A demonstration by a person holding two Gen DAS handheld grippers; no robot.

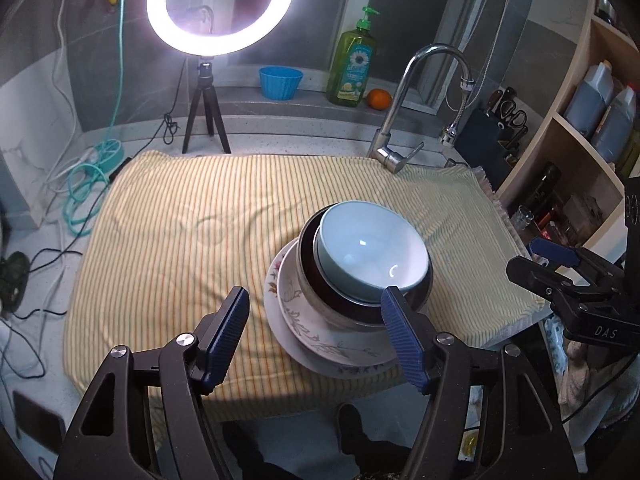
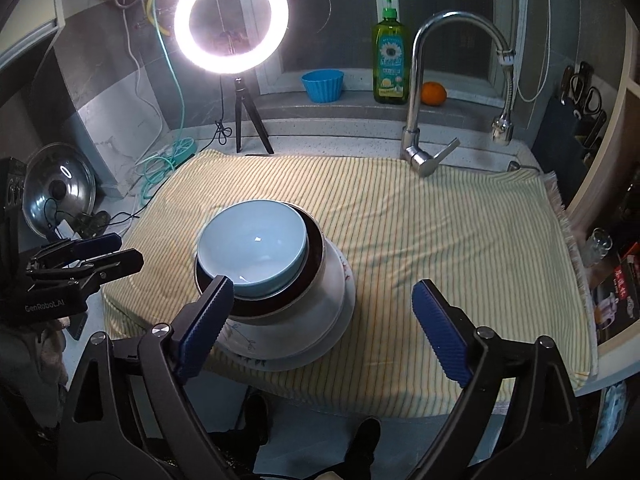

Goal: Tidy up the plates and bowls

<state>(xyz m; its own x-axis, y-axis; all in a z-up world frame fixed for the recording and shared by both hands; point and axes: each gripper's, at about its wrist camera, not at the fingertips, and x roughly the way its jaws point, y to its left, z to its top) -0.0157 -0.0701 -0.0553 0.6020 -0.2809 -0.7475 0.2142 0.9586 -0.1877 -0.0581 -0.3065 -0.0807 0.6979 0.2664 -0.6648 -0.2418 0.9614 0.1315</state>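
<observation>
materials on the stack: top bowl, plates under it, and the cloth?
Pale blue bowl: glazed ceramic by the look, glossy with sharp light reflections. Flowered plates: likely glazed porcelain, smooth white with printed leaf patterns. Striped cloth: woven fabric, probably cotton, matte, wrinkled, with a fringed edge.

You see a pale blue bowl (image 1: 370, 252) in a dark brown bowl (image 1: 320, 280), flower-patterned white plates (image 1: 312, 336), and a yellow-striped cloth (image 1: 180, 220).
</observation>
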